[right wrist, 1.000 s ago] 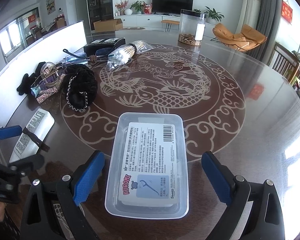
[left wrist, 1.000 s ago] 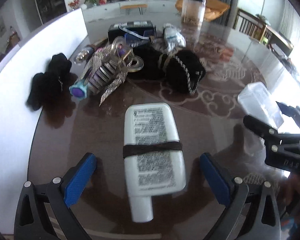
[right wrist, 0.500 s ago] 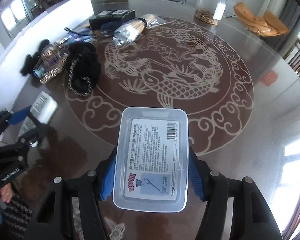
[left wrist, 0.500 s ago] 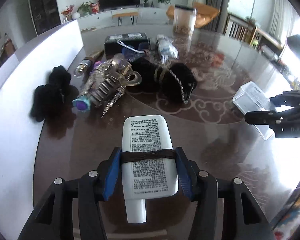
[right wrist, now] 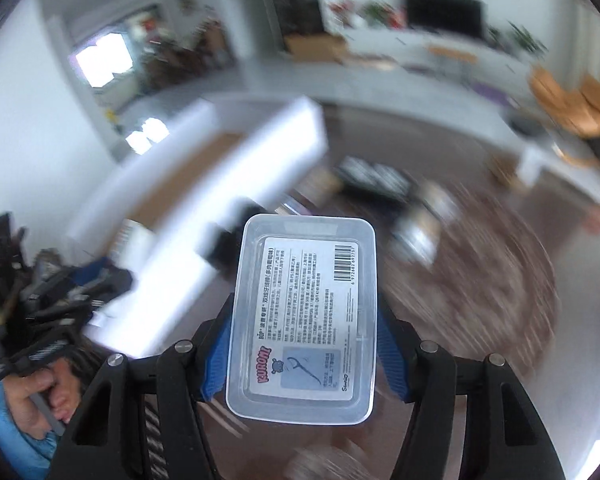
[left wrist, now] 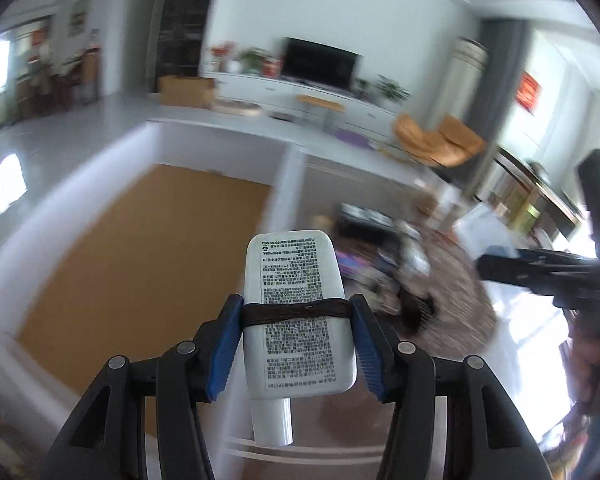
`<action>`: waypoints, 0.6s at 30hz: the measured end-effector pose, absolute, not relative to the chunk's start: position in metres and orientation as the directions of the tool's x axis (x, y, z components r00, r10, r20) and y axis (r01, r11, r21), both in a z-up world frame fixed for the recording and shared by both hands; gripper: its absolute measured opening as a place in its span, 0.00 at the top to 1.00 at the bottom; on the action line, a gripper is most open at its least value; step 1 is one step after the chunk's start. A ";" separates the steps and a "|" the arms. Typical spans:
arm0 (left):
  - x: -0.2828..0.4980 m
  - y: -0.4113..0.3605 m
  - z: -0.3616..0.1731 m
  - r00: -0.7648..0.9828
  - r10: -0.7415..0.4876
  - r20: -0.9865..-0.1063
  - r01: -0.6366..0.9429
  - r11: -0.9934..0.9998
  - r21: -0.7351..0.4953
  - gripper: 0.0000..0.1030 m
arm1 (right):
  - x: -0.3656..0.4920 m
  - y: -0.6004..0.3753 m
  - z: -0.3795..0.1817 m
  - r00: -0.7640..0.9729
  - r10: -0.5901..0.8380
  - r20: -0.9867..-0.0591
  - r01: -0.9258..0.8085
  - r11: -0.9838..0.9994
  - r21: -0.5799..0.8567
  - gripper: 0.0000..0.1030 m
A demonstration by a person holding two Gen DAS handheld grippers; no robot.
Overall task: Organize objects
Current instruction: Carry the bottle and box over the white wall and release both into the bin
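My left gripper (left wrist: 296, 336) is shut on a white lotion tube (left wrist: 296, 304) with a dark hair band round its middle, held up in the air, cap toward me. My right gripper (right wrist: 304, 344) is shut on a clear plastic floss-pick box (right wrist: 304, 312) with a printed label, also lifted off the table. Below and to the left lies a white-walled box with a brown bottom (left wrist: 132, 256), also seen in the right wrist view (right wrist: 220, 184). The right gripper shows at the right edge of the left wrist view (left wrist: 540, 268).
The dark patterned table (right wrist: 480, 288) is blurred behind, with a black box (left wrist: 364, 220) and blurred small items (left wrist: 412, 248) on it. The left hand and gripper (right wrist: 48, 292) are at the left in the right wrist view. The living room lies beyond.
Both grippers closed on their objects, then lifted them off the table and swung up and left toward the white-walled box; the background is now motion-blurred.
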State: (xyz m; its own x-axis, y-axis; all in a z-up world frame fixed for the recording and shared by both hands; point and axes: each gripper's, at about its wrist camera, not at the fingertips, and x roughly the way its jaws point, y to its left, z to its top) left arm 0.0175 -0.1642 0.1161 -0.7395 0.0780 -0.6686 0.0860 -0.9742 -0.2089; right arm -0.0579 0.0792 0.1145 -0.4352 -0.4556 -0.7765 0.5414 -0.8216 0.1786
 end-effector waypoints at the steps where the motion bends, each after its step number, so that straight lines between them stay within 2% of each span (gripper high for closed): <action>1: 0.020 -0.180 0.118 -0.737 0.048 -0.675 0.123 -0.971 -0.204 0.48 | -0.056 0.057 0.125 -0.428 -0.489 -0.760 0.572 -0.798 0.192 0.39; 5: 0.012 -0.251 0.107 -0.690 -0.052 -0.722 0.261 -0.948 -0.181 0.48 | -0.053 -0.033 0.144 -0.385 -0.580 -0.718 0.674 -0.708 0.211 0.39; 9: 0.005 -0.292 0.090 -0.623 -0.129 -0.772 0.347 -0.929 -0.125 0.48 | -0.059 -0.120 0.123 -0.318 -0.593 -0.740 0.721 -0.658 0.217 0.39; 10: 0.002 -0.298 0.086 -0.605 -0.140 -0.784 0.362 -0.925 -0.114 0.44 | -0.061 -0.131 0.117 -0.311 -0.588 -0.747 0.722 -0.657 0.217 0.38; 11: -0.002 -0.303 0.080 -0.582 -0.153 -0.798 0.381 -0.919 -0.103 0.34 | -0.064 -0.146 0.108 -0.301 -0.580 -0.757 0.721 -0.658 0.217 0.37; 13: -0.003 -0.312 0.074 -0.570 -0.166 -0.805 0.410 -0.906 -0.103 0.28 | -0.073 -0.167 0.090 -0.263 -0.555 -0.789 0.713 -0.663 0.228 0.21; 17: 0.004 -0.295 0.075 -0.618 -0.159 -0.770 0.393 -0.911 -0.127 0.28 | -0.075 -0.152 0.084 -0.266 -0.583 -0.768 0.688 -0.673 0.273 0.20; 18: 0.005 -0.288 0.078 -0.630 -0.153 -0.761 0.379 -0.916 -0.130 0.28 | -0.074 -0.142 0.085 -0.277 -0.586 -0.762 0.682 -0.678 0.273 0.17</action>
State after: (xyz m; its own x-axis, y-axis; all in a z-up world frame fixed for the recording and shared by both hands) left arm 0.0046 -0.2884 0.0781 -0.6303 -0.1526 -0.7612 0.3792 -0.9161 -0.1303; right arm -0.0743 -0.1421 0.0845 -0.2773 -0.5856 -0.7617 0.6819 -0.6784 0.2733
